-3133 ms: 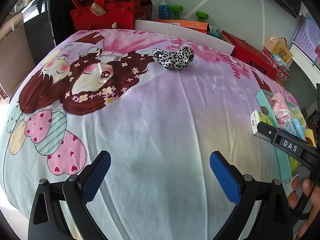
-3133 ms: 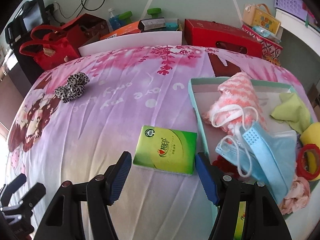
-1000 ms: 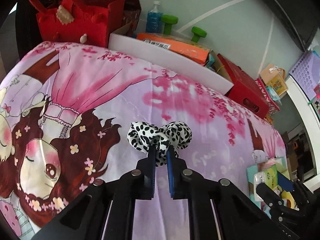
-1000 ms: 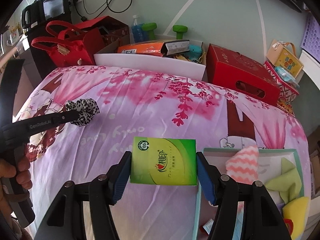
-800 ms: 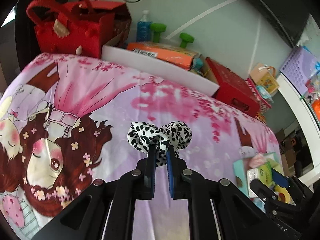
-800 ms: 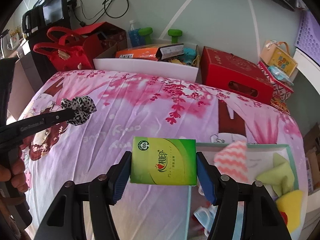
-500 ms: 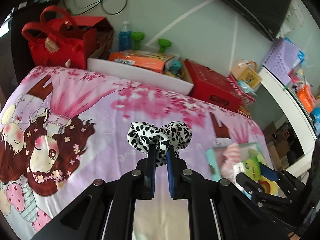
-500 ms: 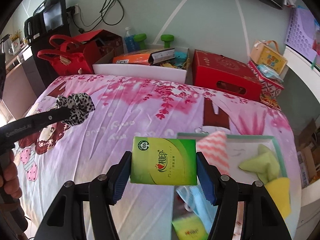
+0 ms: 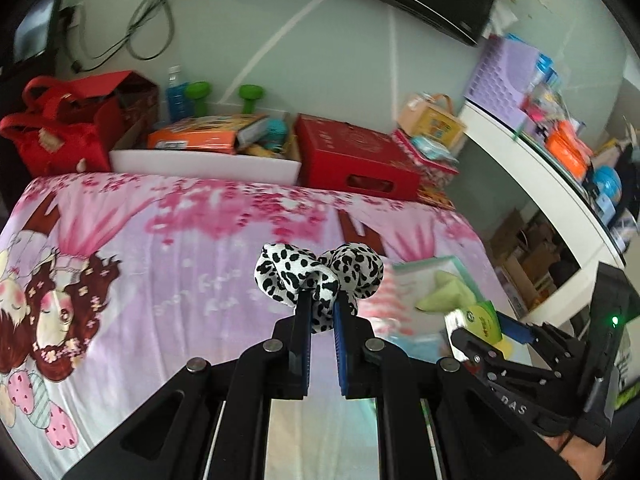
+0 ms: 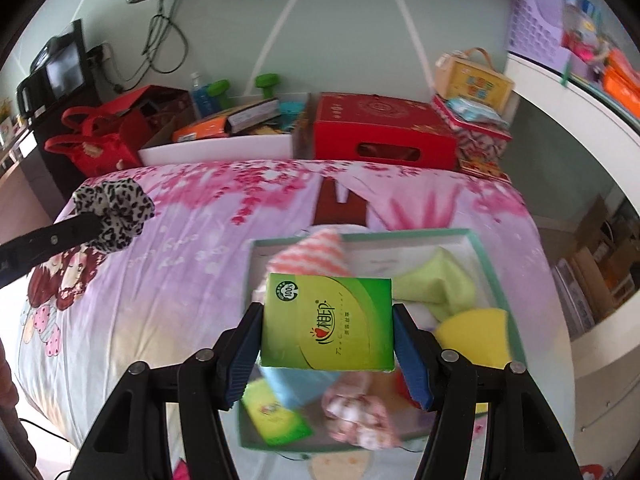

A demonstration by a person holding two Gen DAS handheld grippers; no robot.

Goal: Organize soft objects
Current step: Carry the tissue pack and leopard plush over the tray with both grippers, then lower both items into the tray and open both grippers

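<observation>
My left gripper [image 9: 320, 312] has its blue pads nearly pressed together on the middle of the leopard-print scrunchie [image 9: 318, 276], so the fabric bulges out in two lobes above the fingertips. I judge it very light and fully soft; pinching the bunched middle is the right hold, since it cannot slip far and nothing in it can break. In the right wrist view the scrunchie [image 10: 114, 208] hangs in the air above the bedsheet [image 10: 192, 240], off to the left and apart from the box.

My right gripper [image 10: 327, 328] holds its pads spread wide against the two short sides of the green tissue pack [image 10: 326, 322]. The pack looks light and squashy with a slick plastic wrap, so I would keep the pads flat on its sides and not squeeze harder, or it may buckle or slide out. It sits in the air directly over the teal-rimmed box [image 10: 486, 264], which already holds a striped pink cloth [image 10: 316, 258], a green cloth [image 10: 436, 280], a yellow sponge [image 10: 476, 332] and a second green pack [image 10: 276, 414].

Both grippers tilt downward toward the bed. The left one is aimed toward the box's near corner, with the right gripper [image 9: 486, 330] showing low at its right side
</observation>
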